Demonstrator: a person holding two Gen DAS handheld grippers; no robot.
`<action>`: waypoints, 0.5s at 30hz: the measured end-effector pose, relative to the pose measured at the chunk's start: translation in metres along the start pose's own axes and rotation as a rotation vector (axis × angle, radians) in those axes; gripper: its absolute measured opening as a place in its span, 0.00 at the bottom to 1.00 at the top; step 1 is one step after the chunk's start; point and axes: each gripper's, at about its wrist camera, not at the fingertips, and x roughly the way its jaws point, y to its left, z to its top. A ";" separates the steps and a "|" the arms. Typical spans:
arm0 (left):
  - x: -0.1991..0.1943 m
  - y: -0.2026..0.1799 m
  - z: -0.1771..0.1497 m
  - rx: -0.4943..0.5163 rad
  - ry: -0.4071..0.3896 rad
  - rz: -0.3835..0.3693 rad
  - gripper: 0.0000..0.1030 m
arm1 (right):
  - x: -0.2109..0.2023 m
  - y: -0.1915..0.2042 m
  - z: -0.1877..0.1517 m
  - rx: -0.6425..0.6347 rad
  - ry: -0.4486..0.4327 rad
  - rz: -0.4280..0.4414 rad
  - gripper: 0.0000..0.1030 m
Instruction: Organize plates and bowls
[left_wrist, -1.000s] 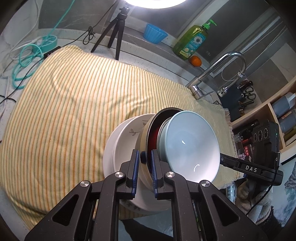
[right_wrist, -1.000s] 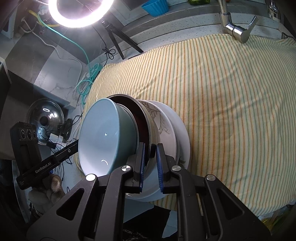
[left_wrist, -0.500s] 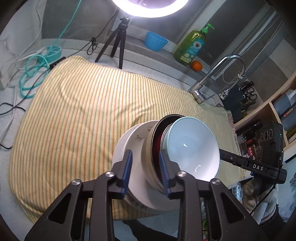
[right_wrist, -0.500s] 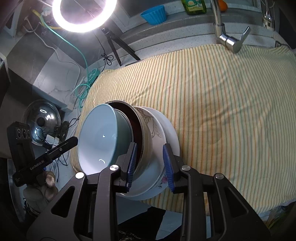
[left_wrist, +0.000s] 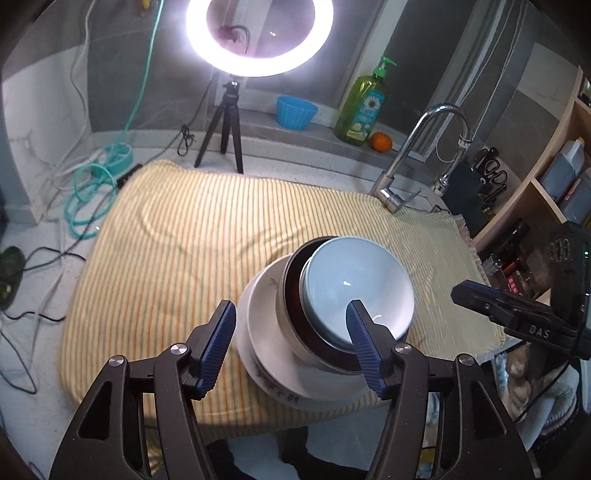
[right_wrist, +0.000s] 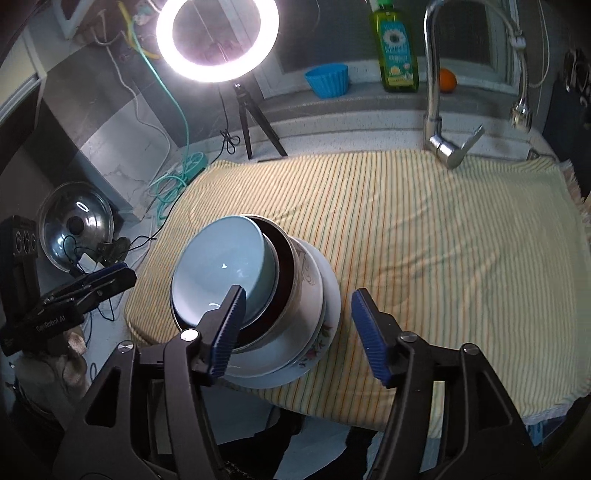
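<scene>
A stack of dishes stands on the striped yellow cloth (left_wrist: 177, 240) near its front edge. A pale blue bowl (left_wrist: 354, 280) sits on top, inside a dark red-lined bowl (left_wrist: 295, 295), on a white floral bowl (left_wrist: 262, 317) and a white plate (left_wrist: 317, 397). The same pale blue bowl (right_wrist: 221, 269) and plate (right_wrist: 325, 332) show in the right wrist view. My left gripper (left_wrist: 291, 343) is open and empty, raised over the stack's near side. My right gripper (right_wrist: 297, 332) is open and empty, also raised over the stack.
A ring light on a tripod (left_wrist: 225, 122), a blue cup (left_wrist: 295, 110), a green soap bottle (left_wrist: 364, 107) and an orange (left_wrist: 380, 142) stand at the back. A tap (left_wrist: 417, 147) rises at the back right. Cables (left_wrist: 88, 192) and a pot lid (right_wrist: 74, 221) lie at the left.
Both grippers have let go of the stack's rims, opened wide and pulled back and up. The stack has stayed on the cloth.
</scene>
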 end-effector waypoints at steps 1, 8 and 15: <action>-0.003 -0.002 0.001 0.008 -0.009 0.013 0.64 | -0.006 0.002 0.000 -0.011 -0.016 -0.010 0.69; -0.022 -0.012 -0.002 0.029 -0.069 0.057 0.76 | -0.036 0.011 0.001 -0.046 -0.104 -0.035 0.89; -0.026 -0.020 -0.012 0.039 -0.055 0.097 0.76 | -0.037 0.010 -0.006 -0.014 -0.105 -0.019 0.89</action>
